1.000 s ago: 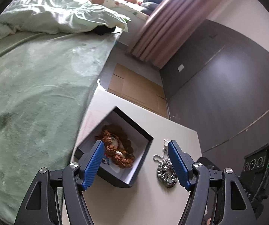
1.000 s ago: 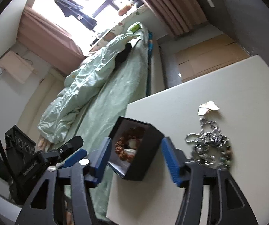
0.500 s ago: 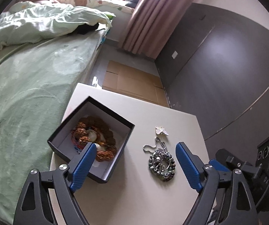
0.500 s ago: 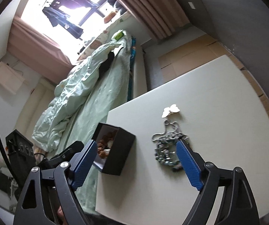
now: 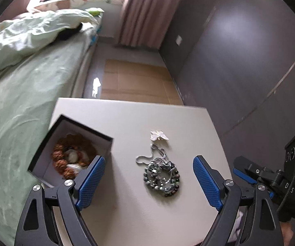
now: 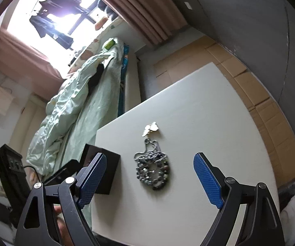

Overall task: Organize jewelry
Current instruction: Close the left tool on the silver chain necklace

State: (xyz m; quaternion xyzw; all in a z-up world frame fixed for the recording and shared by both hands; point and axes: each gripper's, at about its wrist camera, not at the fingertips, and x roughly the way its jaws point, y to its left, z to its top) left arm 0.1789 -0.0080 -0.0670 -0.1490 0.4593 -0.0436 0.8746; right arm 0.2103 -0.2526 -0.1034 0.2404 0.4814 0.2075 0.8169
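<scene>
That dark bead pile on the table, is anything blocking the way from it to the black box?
Nothing visible: bare table lies between the beads and the open box. Only the box's wall must be cleared.

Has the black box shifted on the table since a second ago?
No. In the left wrist view the black box still sits at the table's bed-side edge, left of the bead pile; only the camera pulled back.

Left tool (image 5: 148, 181) finger covers the black box's (image 5: 44, 157) near corner; the beads (image 5: 73, 155) inside blur; table (image 5: 147, 225) near edge is cut off
</scene>
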